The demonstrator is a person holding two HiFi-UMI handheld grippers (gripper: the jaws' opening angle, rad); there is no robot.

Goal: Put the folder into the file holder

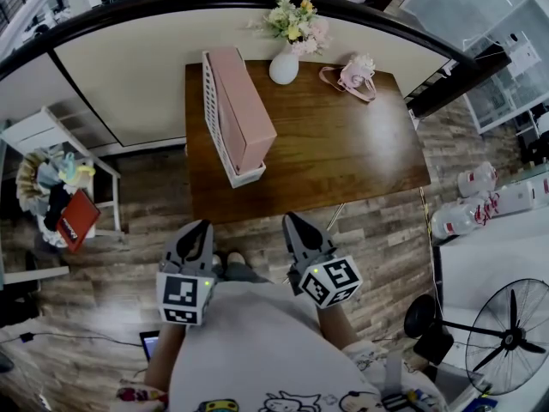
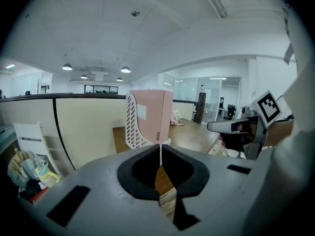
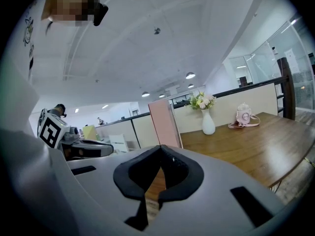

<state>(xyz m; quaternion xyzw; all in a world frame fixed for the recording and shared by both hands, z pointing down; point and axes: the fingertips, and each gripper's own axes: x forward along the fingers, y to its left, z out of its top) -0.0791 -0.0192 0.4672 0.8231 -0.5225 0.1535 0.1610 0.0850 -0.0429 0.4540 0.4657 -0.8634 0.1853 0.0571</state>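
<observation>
- The left gripper (image 2: 160,147) has its fingers (image 2: 147,166) closed, tip against tip, with nothing between them.
- The right gripper (image 3: 159,149) is the same: fingers (image 3: 179,173) closed on each other and empty.
- The two grippers sit side by side and apart from one another, in front of the person's body. Both are short of the table's (image 1: 343,157) near edge, over the wooden floor (image 1: 377,239).
- One folder (image 1: 244,110) stands straight ahead of the left fingers, and ahead and to the left of the right fingers, well apart from both.
- The folder is plain pink, a thick flat slab standing on edge. It shows a pale rectangular patch on the face turned toward the left gripper.
- The folder stands inside one white file holder (image 1: 211,114), whose side wall is pierced with rows of slots, and it rises above that wall. The holder stands on the table's left part.
- Beyond the holder, at the table's far edge, stands one white vase (image 1: 284,67) of flowers (image 1: 296,20).
- Just to the right of the vase lies one small pink bag (image 1: 353,77) with a strap.
- Far to the right of the right fingers, three pale jugs (image 1: 476,179) lie on the floor, and one fan (image 1: 506,337) stands nearer the person.
</observation>
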